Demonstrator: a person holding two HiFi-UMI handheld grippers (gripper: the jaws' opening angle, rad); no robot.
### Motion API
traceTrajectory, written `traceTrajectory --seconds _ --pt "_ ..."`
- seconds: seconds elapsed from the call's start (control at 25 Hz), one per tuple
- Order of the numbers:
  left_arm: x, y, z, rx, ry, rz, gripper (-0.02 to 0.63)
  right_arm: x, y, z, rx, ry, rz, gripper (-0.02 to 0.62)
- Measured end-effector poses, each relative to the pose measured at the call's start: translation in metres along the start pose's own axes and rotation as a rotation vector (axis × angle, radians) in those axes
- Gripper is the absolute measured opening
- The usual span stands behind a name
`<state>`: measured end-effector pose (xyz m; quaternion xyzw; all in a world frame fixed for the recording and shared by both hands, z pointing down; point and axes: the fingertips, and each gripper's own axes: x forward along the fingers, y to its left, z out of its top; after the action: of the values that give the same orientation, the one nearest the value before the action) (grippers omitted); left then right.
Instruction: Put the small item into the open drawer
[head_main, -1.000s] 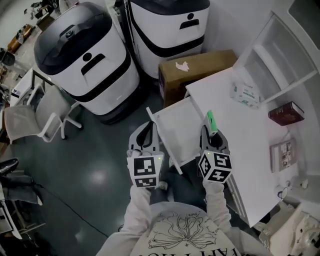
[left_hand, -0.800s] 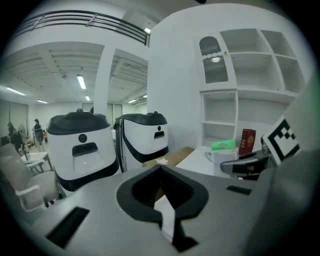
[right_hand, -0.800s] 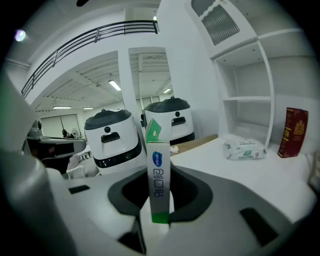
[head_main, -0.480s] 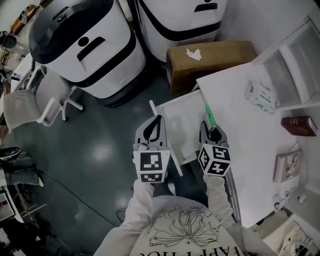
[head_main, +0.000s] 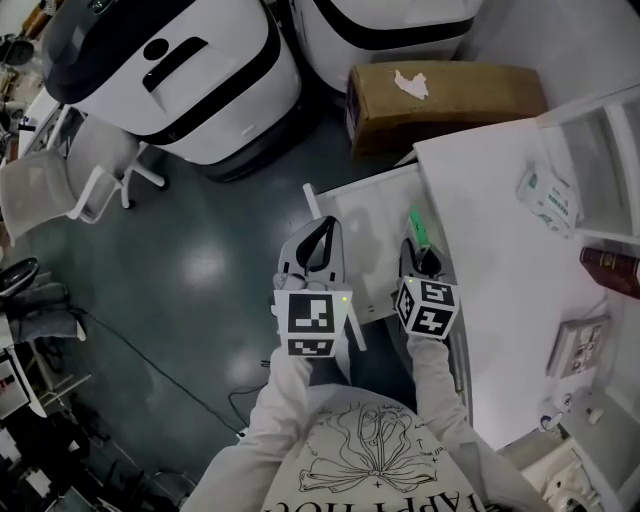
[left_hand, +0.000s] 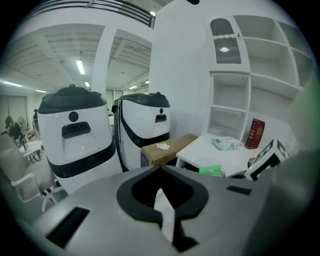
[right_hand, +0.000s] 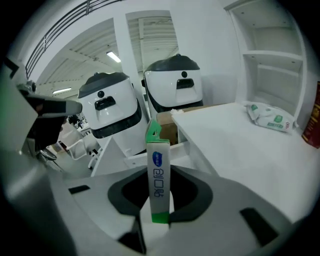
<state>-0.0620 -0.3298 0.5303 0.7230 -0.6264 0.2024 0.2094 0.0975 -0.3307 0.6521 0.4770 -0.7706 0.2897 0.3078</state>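
The small item is a slim white and green box with a blue label (right_hand: 158, 182). My right gripper (right_hand: 156, 216) is shut on its lower end, and the box stands upright out of the jaws. In the head view the box (head_main: 417, 229) hangs over the right side of the open white drawer (head_main: 366, 252), beside the desk edge, with the right gripper (head_main: 420, 260) just behind it. My left gripper (head_main: 320, 246) sits over the drawer's front left part. In its own view the left gripper (left_hand: 163, 209) is shut and holds nothing.
Two white and black machines (head_main: 185, 65) (head_main: 395, 25) stand beyond the drawer, with a cardboard box (head_main: 445, 92) beside them. The white desk (head_main: 500, 290) carries a tissue packet (head_main: 548, 197), a dark red book (head_main: 612, 268) and a shelf unit. A white chair (head_main: 60, 190) stands at the left.
The head camera has shifted, so the scene slid up and to the right. Both grippers have edged further over the drawer. The right gripper still holds the box.
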Motion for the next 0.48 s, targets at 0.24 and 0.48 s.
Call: traceTrajectory --seconds 0.24,0.48 --pt "0.019 -0.005 -0.015 -0.016 0.034 -0.011 0.005 0.035 -0.007 -0.039 -0.007 0.11 0.012 0.087" --pt "0.032 -0.012 -0.032 -0.041 0.069 -0.015 0.005 0.06 -0.011 -0.075 -0.001 0.206 0.024 0.087"
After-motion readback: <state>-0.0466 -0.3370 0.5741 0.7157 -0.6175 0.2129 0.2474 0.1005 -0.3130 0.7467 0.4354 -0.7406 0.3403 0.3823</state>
